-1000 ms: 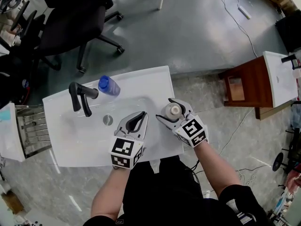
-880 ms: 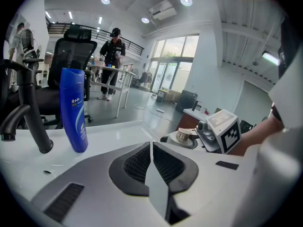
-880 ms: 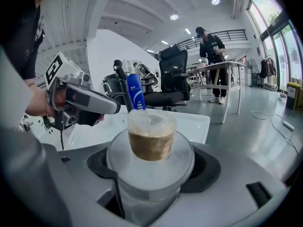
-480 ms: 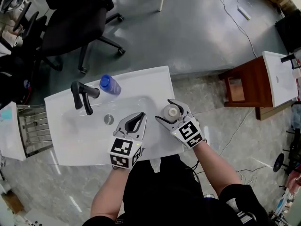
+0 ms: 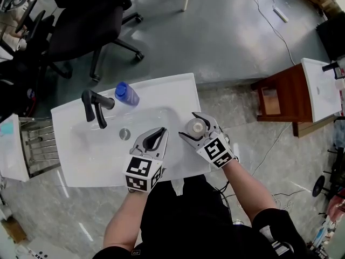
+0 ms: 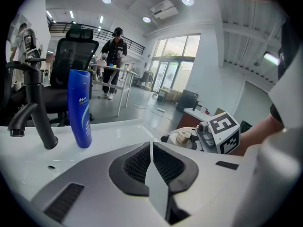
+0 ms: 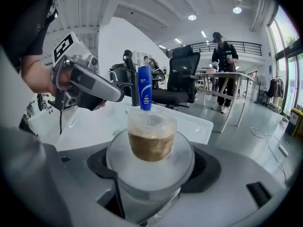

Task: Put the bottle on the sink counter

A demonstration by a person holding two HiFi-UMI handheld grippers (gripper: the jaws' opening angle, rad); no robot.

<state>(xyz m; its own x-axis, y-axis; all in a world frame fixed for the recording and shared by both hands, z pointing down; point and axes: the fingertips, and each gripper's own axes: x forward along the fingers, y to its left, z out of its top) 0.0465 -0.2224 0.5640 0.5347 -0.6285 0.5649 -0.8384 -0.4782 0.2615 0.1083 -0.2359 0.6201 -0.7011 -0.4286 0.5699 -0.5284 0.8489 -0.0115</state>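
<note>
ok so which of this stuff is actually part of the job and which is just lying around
In the job: clear bottle, clamped in the right hand-held gripper; white sink counter.

Just there: blue bottle standing by the black tap; left hand-held gripper, shut and empty; office chair; wooden cabinet.

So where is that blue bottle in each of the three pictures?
Head view: the blue bottle stands upper left on the sink counter, just right of the black faucet.
Left gripper view: left of middle, again right of the faucet.
Right gripper view: centre, small, beyond the clear bottle in the jaws; faucet at its left.
Shared landmark: the faucet.
</note>
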